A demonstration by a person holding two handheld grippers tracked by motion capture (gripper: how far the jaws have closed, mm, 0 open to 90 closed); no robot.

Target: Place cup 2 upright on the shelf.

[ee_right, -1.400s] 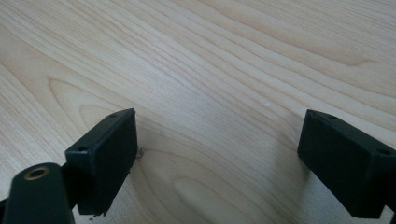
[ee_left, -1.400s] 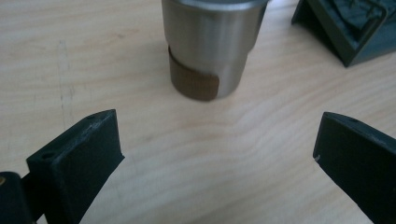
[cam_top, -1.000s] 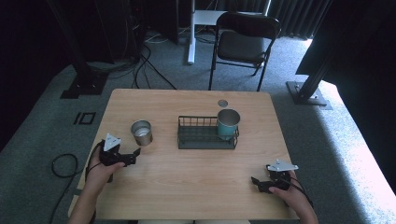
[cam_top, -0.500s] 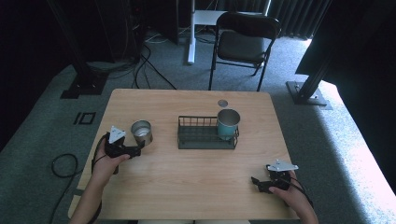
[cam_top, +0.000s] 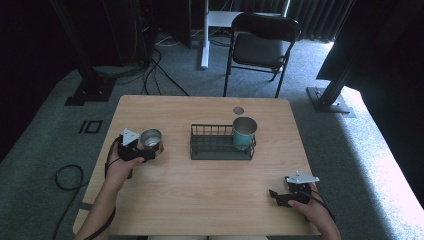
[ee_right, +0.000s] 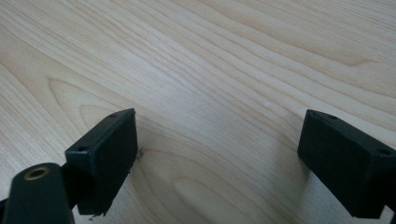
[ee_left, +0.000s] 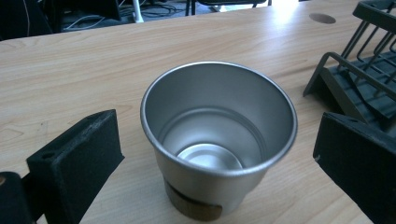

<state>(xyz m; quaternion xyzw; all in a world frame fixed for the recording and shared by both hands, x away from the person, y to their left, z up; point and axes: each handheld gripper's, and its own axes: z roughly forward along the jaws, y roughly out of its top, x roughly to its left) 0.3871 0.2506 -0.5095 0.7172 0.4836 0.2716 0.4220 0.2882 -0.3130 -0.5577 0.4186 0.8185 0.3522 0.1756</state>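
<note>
High view: steel cup (cam_top: 151,139) upright on table (cam_top: 210,200), left of rack (cam_top: 220,145) holding teal cup (cam_top: 244,132). Left gripper (cam_top: 142,150) at the steel cup; jaws apart, one each side, not touching. Right gripper (cam_top: 280,196) rests low at near right corner, jaws spread over bare wood.
</note>
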